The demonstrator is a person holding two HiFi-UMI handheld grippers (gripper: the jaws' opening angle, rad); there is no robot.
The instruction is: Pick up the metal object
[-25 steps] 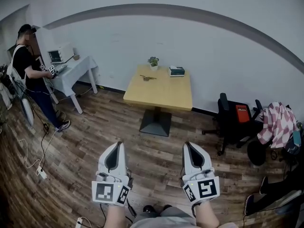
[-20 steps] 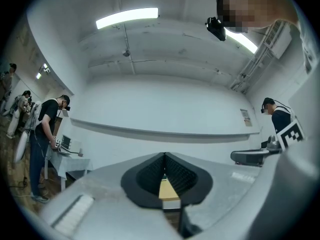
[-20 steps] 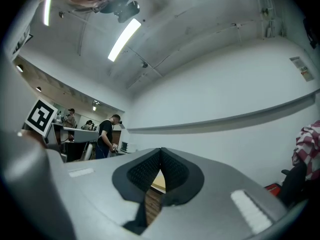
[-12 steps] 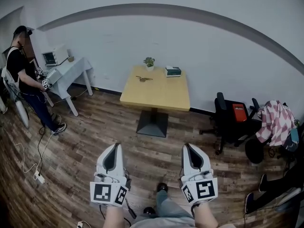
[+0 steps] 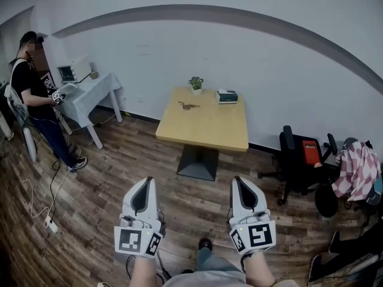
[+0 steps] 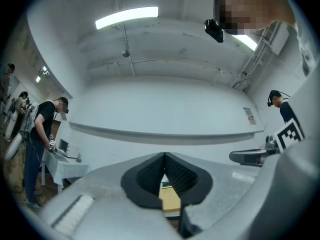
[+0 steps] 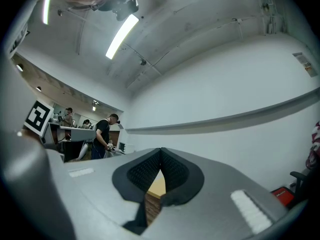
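Observation:
A small metal object (image 5: pixel 188 105) lies on the far half of a square yellow table (image 5: pixel 206 130) across the room. My left gripper (image 5: pixel 144 186) and right gripper (image 5: pixel 242 186) are held low and near me, side by side, well short of the table. Both are shut with nothing between the pads. In the left gripper view, the left gripper (image 6: pixel 164 156) has its tips meeting, and the yellow table (image 6: pixel 170 203) shows through the gap below them. The right gripper (image 7: pixel 161 151) likewise has its tips together in the right gripper view.
On the table stand a small potted plant (image 5: pixel 195 83) and a green box (image 5: pixel 227 96). A person (image 5: pixel 37 94) stands at a white desk (image 5: pixel 90 91) at the left. Black chairs (image 5: pixel 302 160) and a checked cloth (image 5: pixel 359 169) are at the right. Cables (image 5: pixel 45 199) lie on the wooden floor.
The head view has shifted a little, so the table sits slightly lower and further right in the frame. Both grippers keep their pose and stay shut.

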